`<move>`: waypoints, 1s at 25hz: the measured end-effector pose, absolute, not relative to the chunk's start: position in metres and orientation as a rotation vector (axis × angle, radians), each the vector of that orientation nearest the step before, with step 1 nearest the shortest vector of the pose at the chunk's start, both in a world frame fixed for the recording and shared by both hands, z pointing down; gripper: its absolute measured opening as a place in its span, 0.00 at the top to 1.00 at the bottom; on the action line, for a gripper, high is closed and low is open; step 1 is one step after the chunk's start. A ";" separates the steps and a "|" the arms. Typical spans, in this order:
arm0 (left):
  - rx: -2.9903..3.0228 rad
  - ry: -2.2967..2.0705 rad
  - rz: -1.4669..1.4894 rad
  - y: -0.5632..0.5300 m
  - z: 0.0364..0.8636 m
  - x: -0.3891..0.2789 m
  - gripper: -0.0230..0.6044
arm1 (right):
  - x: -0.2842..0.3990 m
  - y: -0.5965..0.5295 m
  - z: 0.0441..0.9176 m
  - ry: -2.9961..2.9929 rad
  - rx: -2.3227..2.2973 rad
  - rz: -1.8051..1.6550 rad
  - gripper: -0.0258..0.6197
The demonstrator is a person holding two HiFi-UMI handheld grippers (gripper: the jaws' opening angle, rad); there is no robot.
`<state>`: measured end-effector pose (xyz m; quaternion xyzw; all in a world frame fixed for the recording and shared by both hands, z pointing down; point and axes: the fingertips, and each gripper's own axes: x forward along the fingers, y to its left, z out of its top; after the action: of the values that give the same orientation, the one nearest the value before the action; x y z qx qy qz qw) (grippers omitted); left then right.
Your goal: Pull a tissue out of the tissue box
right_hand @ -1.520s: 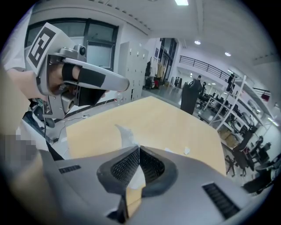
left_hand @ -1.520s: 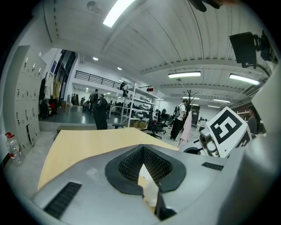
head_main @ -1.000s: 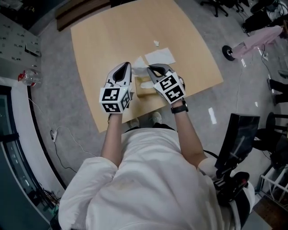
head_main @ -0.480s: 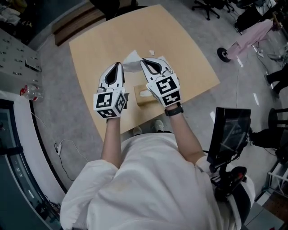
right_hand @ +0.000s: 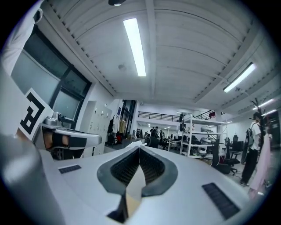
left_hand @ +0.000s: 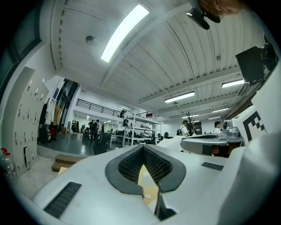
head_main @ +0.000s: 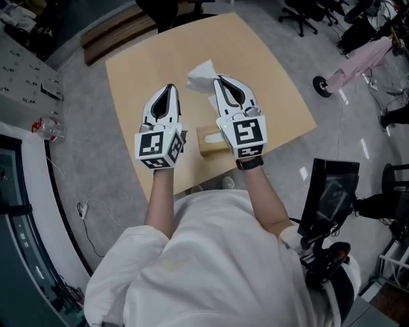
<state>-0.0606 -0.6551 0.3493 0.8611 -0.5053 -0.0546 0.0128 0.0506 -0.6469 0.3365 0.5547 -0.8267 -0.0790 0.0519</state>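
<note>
Raised well above the tissue box since a second ago, both grippers. Holds the tissue pinched in the shut right gripper, apparently clear of the slot, trailing left off the tips over the table. Keeps the left gripper closed on nothing, alongside, nearer that loose edge. Leaves the box below, between the wrists.

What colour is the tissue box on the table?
The tissue box is tan, with white at its slot; the head view shows it best.

grey floor, pale wooden table, office chairs, metal shelving, long ceiling strip lights
</note>
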 end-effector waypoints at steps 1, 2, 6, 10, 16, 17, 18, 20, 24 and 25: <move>2.686 -1.575 -0.168 -0.655 0.350 -0.060 0.96 | 0.052 -0.646 0.335 -2.509 1.702 -0.243 0.95; 2.689 -1.575 -0.166 -0.655 0.349 -0.059 0.96 | 0.054 -0.646 0.335 -2.504 1.716 -0.246 0.95; 2.704 -1.569 -0.168 -0.658 0.345 -0.056 0.96 | 0.063 -0.650 0.331 -2.487 1.764 -0.254 0.95; 2.711 -1.565 -0.173 -0.661 0.348 -0.058 0.96 | 0.064 -0.653 0.333 -2.481 1.784 -0.267 0.95; 2.718 -1.541 -0.183 -0.663 0.351 -0.054 0.96 | 0.062 -0.654 0.334 -2.473 1.779 -0.288 0.95; 2.718 -1.543 -0.187 -0.663 0.350 -0.054 0.96 | 0.060 -0.655 0.334 -2.473 1.774 -0.294 0.95; 2.718 -1.546 -0.191 -0.664 0.350 -0.055 0.96 | 0.059 -0.655 0.334 -2.474 1.769 -0.298 0.95; 2.715 -1.551 -0.197 -0.665 0.350 -0.055 0.96 | 0.058 -0.656 0.335 -2.474 1.759 -0.304 0.95; 2.711 -1.548 -0.195 -0.669 0.353 -0.048 0.96 | 0.063 -0.657 0.335 -2.467 1.751 -0.317 0.95; 2.711 -1.548 -0.195 -0.670 0.354 -0.047 0.96 | 0.063 -0.658 0.335 -2.466 1.750 -0.323 0.95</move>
<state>-0.0474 -0.6701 0.3535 0.8667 -0.4949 -0.0624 0.0070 0.0631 -0.6577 0.3349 0.5749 -0.8098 -0.1060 0.0503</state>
